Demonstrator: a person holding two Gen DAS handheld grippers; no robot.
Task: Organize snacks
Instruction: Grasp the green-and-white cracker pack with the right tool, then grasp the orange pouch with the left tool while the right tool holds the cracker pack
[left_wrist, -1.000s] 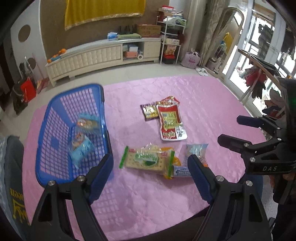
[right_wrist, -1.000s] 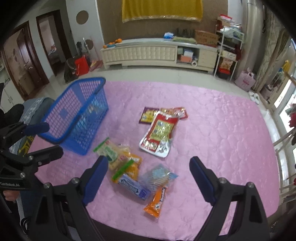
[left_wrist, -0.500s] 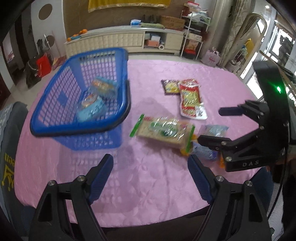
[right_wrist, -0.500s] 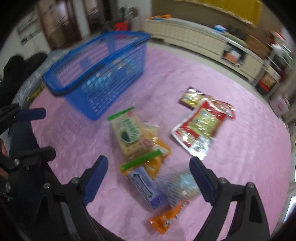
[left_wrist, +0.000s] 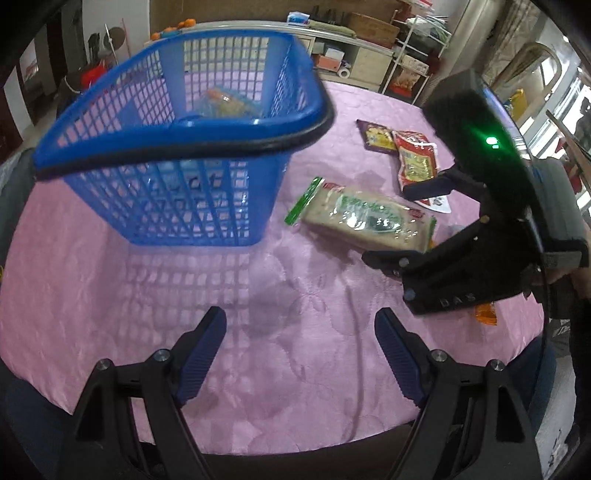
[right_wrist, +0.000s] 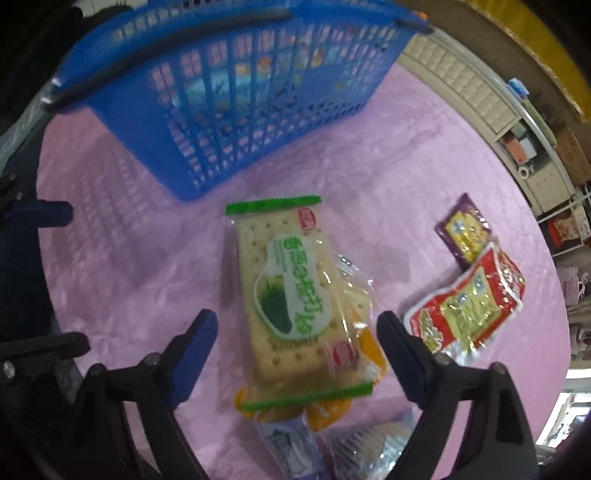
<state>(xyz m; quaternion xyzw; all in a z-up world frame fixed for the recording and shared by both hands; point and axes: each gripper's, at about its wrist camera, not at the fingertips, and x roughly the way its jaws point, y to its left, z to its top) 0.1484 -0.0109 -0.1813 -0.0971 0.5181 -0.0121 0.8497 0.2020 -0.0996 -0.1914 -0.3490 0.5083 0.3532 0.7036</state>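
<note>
Lying flat near the middle of the pink quilted table cover (right_wrist: 388, 192), the cracker pack (right_wrist: 291, 306) is running its long axis from the blue basket (right_wrist: 229, 103) toward the near edge, green-sealed ends fore and aft. It is resting partly on an orange pouch (right_wrist: 369, 347) and other crinkled wrappers. The right gripper (right_wrist: 297, 332) is straddling it, jaws apart and having just been narrowing, pads not touching. The left gripper (left_wrist: 299, 350) is hanging spread over bare cloth. A red pouch (right_wrist: 465, 306) and a purple packet (right_wrist: 463, 230) are lying toward the right edge. The mesh plastic basket is holding two packets.
</note>
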